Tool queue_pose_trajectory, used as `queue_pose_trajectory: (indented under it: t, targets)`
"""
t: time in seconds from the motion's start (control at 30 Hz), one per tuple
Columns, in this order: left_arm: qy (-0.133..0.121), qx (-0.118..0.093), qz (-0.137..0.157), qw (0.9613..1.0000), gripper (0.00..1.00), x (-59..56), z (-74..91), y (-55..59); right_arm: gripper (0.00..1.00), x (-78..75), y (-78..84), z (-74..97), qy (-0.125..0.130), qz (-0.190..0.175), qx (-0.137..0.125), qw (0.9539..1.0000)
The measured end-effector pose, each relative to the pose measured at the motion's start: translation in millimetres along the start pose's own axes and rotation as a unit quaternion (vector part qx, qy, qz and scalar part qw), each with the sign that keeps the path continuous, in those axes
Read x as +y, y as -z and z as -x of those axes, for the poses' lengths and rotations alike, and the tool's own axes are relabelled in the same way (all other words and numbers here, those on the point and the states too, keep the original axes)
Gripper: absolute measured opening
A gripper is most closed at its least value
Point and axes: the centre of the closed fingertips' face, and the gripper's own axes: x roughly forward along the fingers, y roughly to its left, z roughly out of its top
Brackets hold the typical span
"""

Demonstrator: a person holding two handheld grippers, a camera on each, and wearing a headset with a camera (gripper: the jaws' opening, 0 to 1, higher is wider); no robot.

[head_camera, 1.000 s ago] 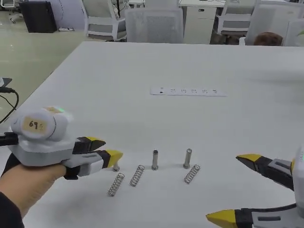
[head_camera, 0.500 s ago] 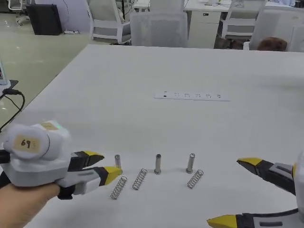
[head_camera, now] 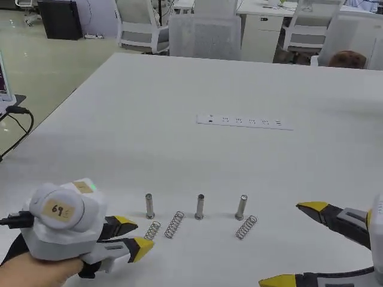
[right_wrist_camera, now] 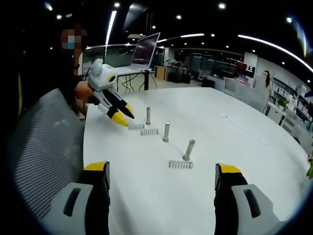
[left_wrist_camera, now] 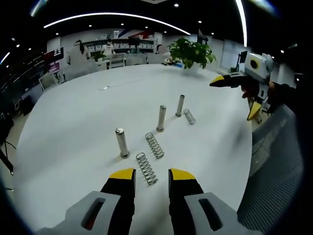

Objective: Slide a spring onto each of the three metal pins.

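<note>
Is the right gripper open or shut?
Open. The right gripper shows its jaws wide apart, nothing held between them.

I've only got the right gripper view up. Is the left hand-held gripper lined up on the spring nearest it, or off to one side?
Observer: Lined up. In the left gripper view that spring lies in line with the gap between the jaws of the left hand-held gripper.
Operator: Are its jaws open?
Observer: Yes, slightly apart and gripping nothing.
Operator: What's the faint streak past the pins?
Observer: In the head view it is a white power strip. It lies flat on the table, well apart from the pins.
</note>
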Motion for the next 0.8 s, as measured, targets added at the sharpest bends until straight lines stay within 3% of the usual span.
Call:
queue_pose_trajectory:
  t: [0.1,0.8]
  targets:
    - [-0.003,0.007,-0.015,0.9999,0.20,0.9,-4.2,3.9,0.88,-2.9,-0.4,0.6,0.003,-0.003,-0.002,1.0000]
    - [-0.005,0.014,-0.006,0.9999,0.14,3.5,-13.9,15.3,0.88,-2.5,2.3,-0.3,0.004,-0.006,0.004,1.0000]
